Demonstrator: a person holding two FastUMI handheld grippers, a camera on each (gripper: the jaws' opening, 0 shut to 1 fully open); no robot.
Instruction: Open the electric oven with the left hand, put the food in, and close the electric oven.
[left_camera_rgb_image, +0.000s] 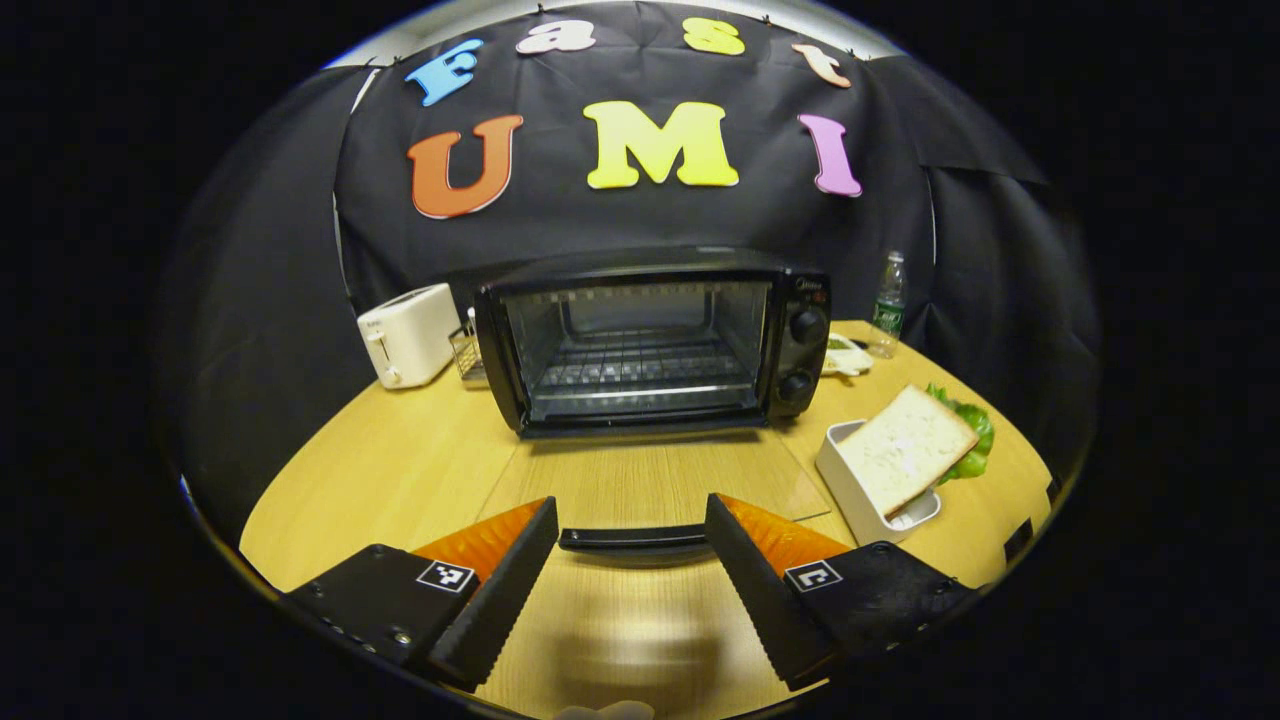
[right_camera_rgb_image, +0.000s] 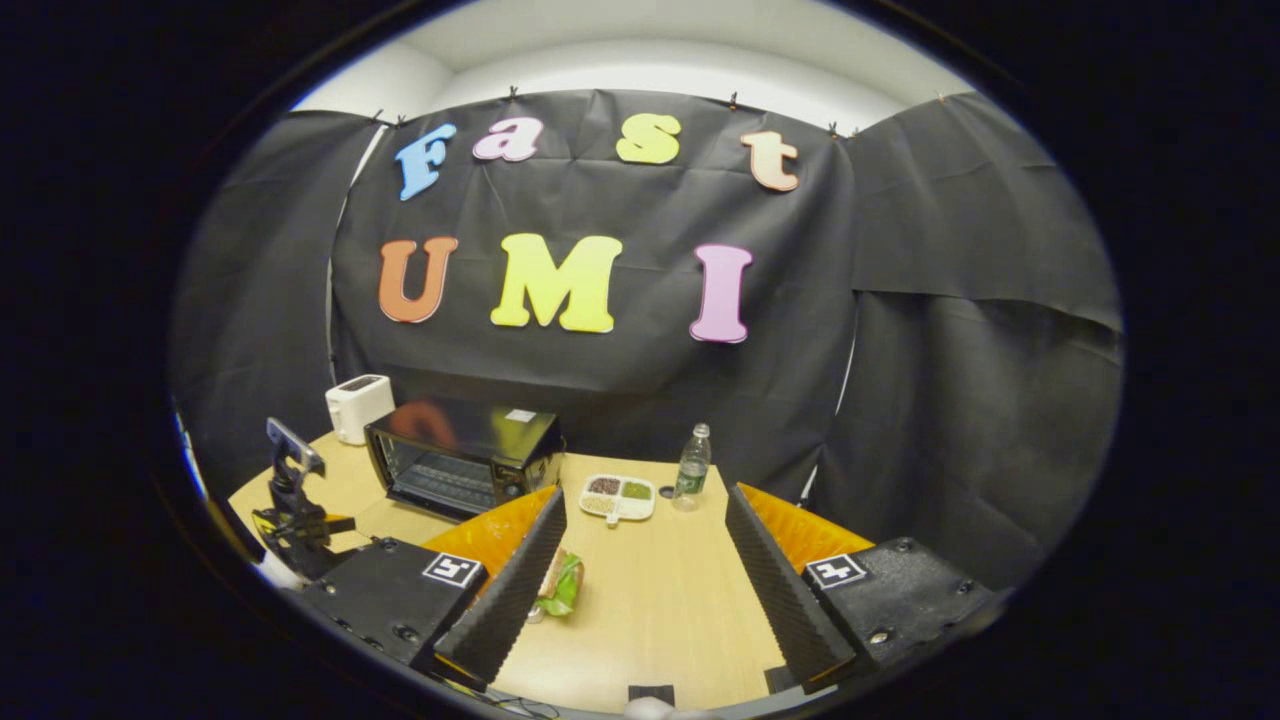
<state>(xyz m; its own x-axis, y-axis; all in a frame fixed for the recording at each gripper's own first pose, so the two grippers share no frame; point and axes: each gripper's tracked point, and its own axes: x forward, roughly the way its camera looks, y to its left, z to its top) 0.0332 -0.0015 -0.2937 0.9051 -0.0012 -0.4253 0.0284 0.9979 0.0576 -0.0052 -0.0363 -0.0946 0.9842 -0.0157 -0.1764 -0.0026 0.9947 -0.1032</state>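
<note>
The black electric oven (left_camera_rgb_image: 650, 340) stands at the back of the table with its cavity and wire rack exposed. Its glass door (left_camera_rgb_image: 650, 485) lies folded down flat. The door's black handle (left_camera_rgb_image: 632, 540) lies crosswise between the fingers of my left gripper (left_camera_rgb_image: 630, 505), which stands open just over it. The food, a slice of bread (left_camera_rgb_image: 905, 450) over lettuce (left_camera_rgb_image: 968, 432), rests tilted on a white dish (left_camera_rgb_image: 858, 495) to the oven's right. In the right gripper view my right gripper (right_camera_rgb_image: 646, 495) is open and empty above the table, with the sandwich (right_camera_rgb_image: 560, 585) beside its left finger.
A white toaster (left_camera_rgb_image: 408, 335) stands left of the oven, with a small wire rack beside it. A water bottle (left_camera_rgb_image: 888, 300) and a compartment plate (right_camera_rgb_image: 620, 495) sit at the back right. The wooden table (left_camera_rgb_image: 380, 470) has bare room at front left.
</note>
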